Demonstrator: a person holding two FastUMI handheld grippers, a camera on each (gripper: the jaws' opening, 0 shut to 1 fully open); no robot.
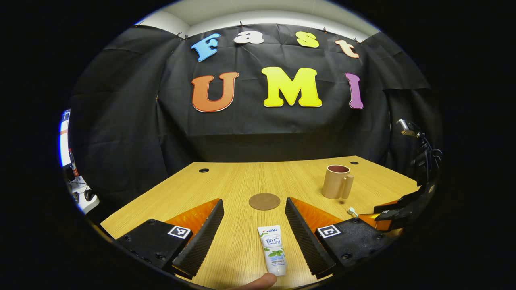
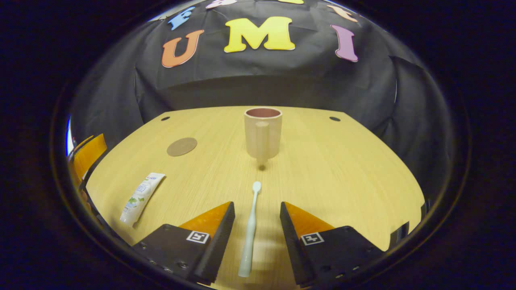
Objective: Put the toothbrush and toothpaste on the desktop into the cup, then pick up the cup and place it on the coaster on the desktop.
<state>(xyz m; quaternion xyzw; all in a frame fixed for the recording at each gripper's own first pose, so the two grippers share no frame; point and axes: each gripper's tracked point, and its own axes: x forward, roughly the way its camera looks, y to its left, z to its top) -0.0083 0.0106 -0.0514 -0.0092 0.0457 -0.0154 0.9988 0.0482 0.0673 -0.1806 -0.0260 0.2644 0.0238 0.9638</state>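
Now both grippers spread: right hand-held gripper point(image 2: 254, 237) straddles the toothbrush point(image 2: 250, 229) lying short of the cup point(image 2: 263, 132), left hand-held gripper point(image 1: 254, 233) straddles the toothpaste point(image 1: 273, 249); lower squarely, pinch mid-handle, lift level toward cup.

toothbrush point(image 2: 250, 229) flat, toothpaste point(image 1: 273, 249) flat, cup point(image 2: 263, 133) upright

The left gripper point(image 1: 254, 237) is held low over the wooden desktop point(image 1: 225, 181), its jaws spread wide. Between them the toothpaste point(image 1: 273, 249) is laid flat — untouched by either finger. Just beyond it a round brown coaster point(image 1: 264, 201) is seen, and farther right the cup point(image 1: 335, 182) is stood upright. The toothbrush point(image 1: 352, 211) head is glimpsed beside the right gripper point(image 1: 397, 211) — at the right edge.
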